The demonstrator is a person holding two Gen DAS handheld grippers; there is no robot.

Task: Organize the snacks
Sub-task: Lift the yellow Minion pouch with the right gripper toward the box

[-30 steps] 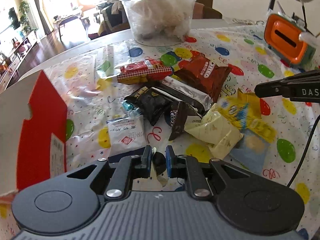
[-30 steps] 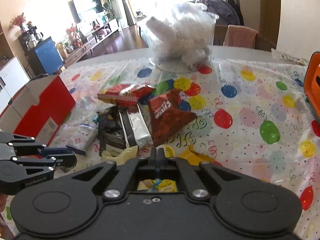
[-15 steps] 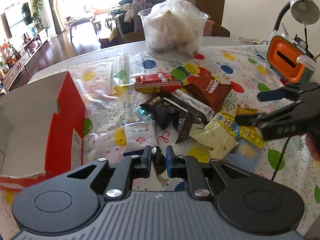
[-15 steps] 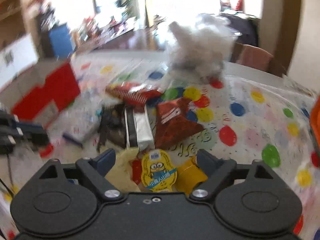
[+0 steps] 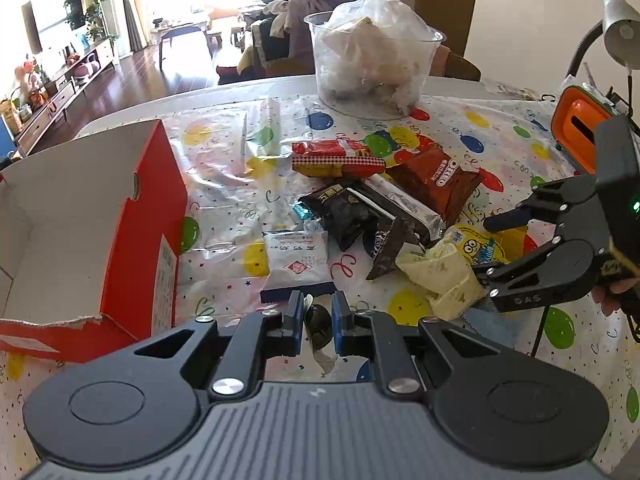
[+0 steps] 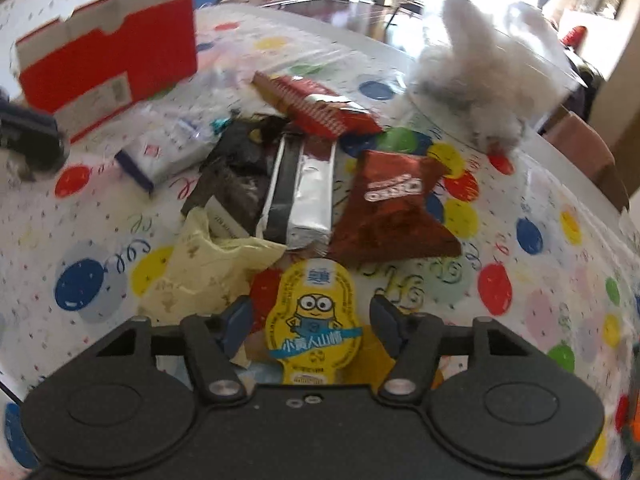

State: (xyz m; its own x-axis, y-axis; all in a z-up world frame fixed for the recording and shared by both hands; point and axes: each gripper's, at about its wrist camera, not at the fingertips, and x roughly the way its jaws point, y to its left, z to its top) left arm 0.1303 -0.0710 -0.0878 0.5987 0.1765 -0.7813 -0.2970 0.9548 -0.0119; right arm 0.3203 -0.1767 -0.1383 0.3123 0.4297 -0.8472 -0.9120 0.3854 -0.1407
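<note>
Right tool (image 6: 312, 322) closing around glossy yellow rounded packet (image 6: 314, 320).

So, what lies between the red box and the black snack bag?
In the left wrist view, a white packet on clear plastic wrap lies between the red box and the black snack bag.

Snack pile (image 5: 384, 208) beside red box (image 5: 132, 240).
</note>
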